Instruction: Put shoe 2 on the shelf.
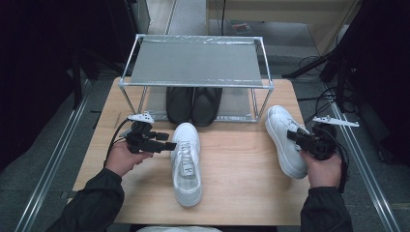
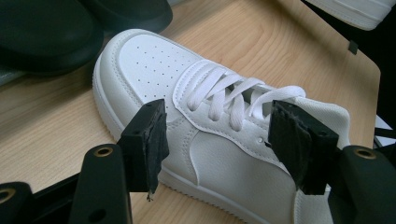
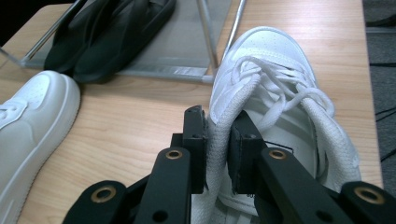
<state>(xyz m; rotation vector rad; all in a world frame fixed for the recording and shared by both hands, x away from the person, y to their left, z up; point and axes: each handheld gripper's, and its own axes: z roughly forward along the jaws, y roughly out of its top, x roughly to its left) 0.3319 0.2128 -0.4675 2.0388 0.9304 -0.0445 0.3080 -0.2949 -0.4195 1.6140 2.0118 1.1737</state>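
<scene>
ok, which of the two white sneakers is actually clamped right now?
The white lace-up sneaker at the table's right edge: the right gripper pinches its collar. The middle white sneaker only sits between the left gripper's open fingers.

Both forearms, in dark sleeves, come in from the near edge, each hand wrapped round a claw's body. The left claw [image 1: 167, 144] points level toward the middle, jaws standing wide apart with nothing pinched. The right claw [image 3: 217, 140] has its jaws clamped together on a shoe collar [image 3: 224, 121].
</scene>
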